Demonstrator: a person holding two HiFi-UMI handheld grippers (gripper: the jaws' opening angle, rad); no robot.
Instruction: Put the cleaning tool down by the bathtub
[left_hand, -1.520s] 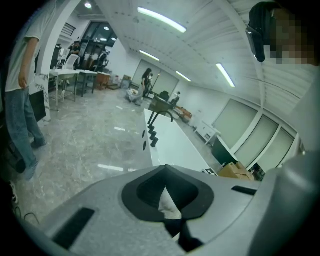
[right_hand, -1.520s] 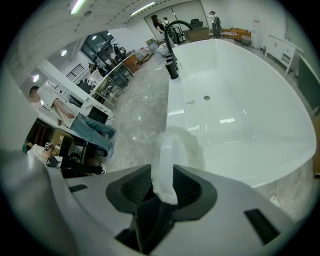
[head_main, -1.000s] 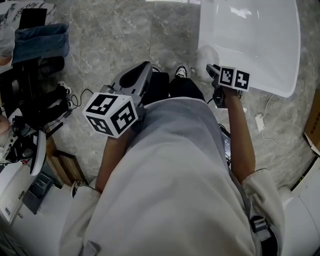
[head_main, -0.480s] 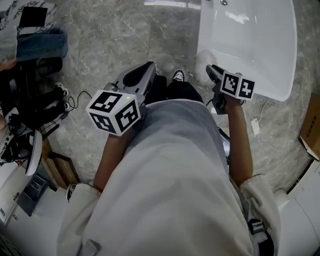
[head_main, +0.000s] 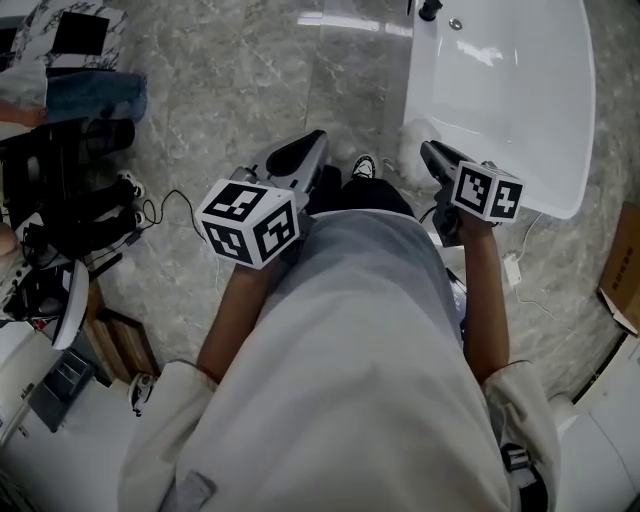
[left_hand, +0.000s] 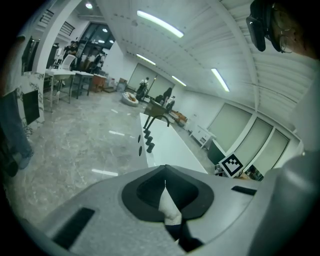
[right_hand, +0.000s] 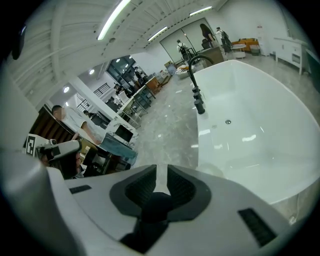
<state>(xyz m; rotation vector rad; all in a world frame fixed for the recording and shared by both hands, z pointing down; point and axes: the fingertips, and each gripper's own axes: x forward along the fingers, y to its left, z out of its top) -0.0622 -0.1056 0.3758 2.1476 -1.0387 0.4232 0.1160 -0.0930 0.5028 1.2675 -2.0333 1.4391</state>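
The cleaning tool (head_main: 412, 135), a white fluffy head, lies on the marble floor against the outer wall of the white bathtub (head_main: 500, 100). It is free of both grippers. My right gripper (head_main: 428, 150) hovers just above and behind the tool. Its jaws are closing, with a narrow gap between them and nothing in it (right_hand: 161, 175). The right gripper view looks over the bathtub (right_hand: 260, 130), and the tool (right_hand: 216, 171) shows as a pale lump under the rim. My left gripper (head_main: 318, 140) is held over the floor left of the shoes. Its tips meet, empty (left_hand: 165, 181).
A dark faucet (right_hand: 197, 95) stands on the tub's far rim. The person's shoe (head_main: 363, 165) is between the grippers. Black equipment and cables (head_main: 70, 200) crowd the left. A white plug and cord (head_main: 515, 265) lie right of the tub, and a cardboard box (head_main: 625, 255) sits at the right edge.
Both grippers sit slightly further right and lower in the head view, and more of the tub's far end shows. The fluffy tool stays on the floor by the tub.
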